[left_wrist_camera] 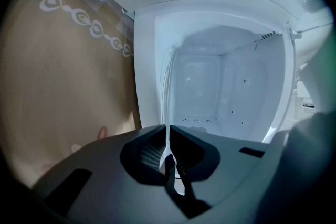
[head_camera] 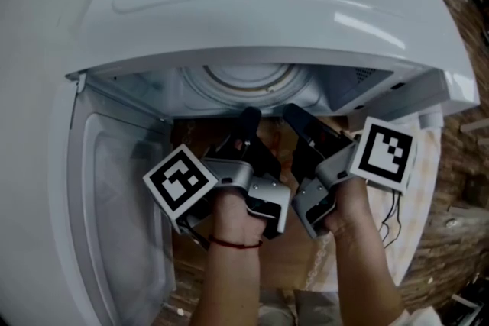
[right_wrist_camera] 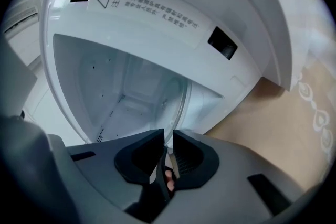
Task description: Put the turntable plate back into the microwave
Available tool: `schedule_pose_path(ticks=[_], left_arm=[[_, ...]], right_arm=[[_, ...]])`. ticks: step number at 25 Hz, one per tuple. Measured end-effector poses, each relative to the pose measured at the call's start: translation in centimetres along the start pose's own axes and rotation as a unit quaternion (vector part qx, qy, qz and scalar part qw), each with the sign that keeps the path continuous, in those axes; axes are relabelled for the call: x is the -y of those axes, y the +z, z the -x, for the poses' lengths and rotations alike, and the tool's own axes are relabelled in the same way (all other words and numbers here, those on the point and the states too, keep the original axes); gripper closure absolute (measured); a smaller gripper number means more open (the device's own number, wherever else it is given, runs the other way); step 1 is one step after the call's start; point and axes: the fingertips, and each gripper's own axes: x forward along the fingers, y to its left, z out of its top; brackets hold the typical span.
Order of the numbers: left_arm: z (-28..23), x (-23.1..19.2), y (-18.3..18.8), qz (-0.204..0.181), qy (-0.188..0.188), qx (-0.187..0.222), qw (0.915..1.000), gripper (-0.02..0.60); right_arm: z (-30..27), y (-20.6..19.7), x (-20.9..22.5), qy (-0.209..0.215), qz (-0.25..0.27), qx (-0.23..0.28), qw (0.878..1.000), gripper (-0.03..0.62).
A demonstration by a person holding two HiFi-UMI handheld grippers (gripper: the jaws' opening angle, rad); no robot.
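The white microwave (head_camera: 252, 4) stands with its door (head_camera: 114, 210) swung open to the left. The clear glass turntable plate (head_camera: 238, 82) is in the cavity mouth, its ribbed centre showing under the top panel. My left gripper (head_camera: 248, 120) and right gripper (head_camera: 294, 115) reach side by side toward the opening, each shut on the plate's near rim. In the left gripper view the plate (left_wrist_camera: 167, 93) shows as a thin glass edge running up from the closed left gripper (left_wrist_camera: 168, 132). In the right gripper view the plate (right_wrist_camera: 182, 105) curves up from the closed right gripper (right_wrist_camera: 167, 138).
The white cavity (left_wrist_camera: 226, 86) has perforated walls and a floor hidden by the jaws. A tan tablecloth (left_wrist_camera: 58, 92) with a white lace border covers the table beside the oven. A warning label (right_wrist_camera: 152, 8) sits above the cavity opening. Wooden floor (head_camera: 466, 187) lies at right.
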Motion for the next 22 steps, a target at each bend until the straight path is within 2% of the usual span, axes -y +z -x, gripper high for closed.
schedule_pose_path(ticks=[4,7,11,22], left_arm=[[0.0,0.2,-0.1,-0.004,-0.003,-0.004,1.0,0.56],[0.3,0.1,-0.2,-0.02,-0.001,-0.007,0.9998,0.551],[0.6,0.3,-0.4,-0.038,-0.008,-0.013,0.9992,0.543],[1.5,0.9,-1.7,-0.093,0.0,-0.038,0.995,0.541]], right_arm=[[0.4,-0.2,-0.1,0.008,0.014,0.002,1.0,0.525],[0.6,-0.4,-1.2,0.034,0.045,0.005,0.998,0.531],[0.9,-0.1,-1.8,0.047,0.075,0.01,0.996,0.531],[1.2,-0.8,-2.4,0.054,0.113,-0.005,0.992,0.531]])
